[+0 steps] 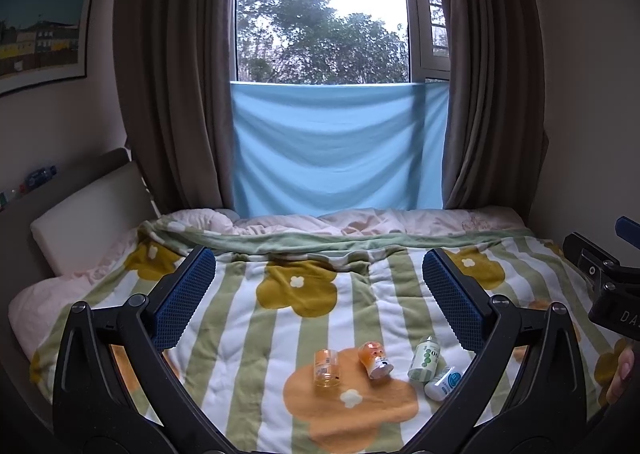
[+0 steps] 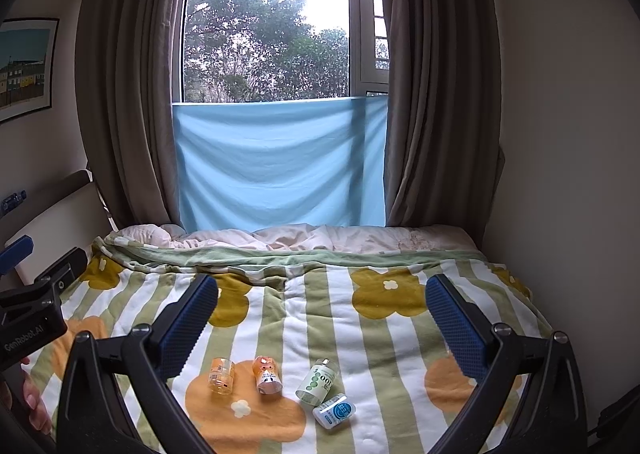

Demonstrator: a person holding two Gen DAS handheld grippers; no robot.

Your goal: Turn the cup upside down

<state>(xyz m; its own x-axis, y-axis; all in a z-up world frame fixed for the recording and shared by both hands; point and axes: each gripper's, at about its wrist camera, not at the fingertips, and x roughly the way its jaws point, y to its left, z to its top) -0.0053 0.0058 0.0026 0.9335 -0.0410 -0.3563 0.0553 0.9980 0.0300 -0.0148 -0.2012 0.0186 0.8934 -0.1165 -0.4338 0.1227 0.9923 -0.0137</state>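
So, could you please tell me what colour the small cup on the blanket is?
The cup is translucent orange, clearest in the right wrist view.

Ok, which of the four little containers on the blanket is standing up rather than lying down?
The clear orange cup, leftmost in the row. The orange character bottle, green-dotted bottle and blue-labelled white bottle all lie tipped over.

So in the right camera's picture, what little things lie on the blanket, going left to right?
Clear orange cup → orange bottle → green-dotted bottle → white and blue container, all between the open right gripper fingers.
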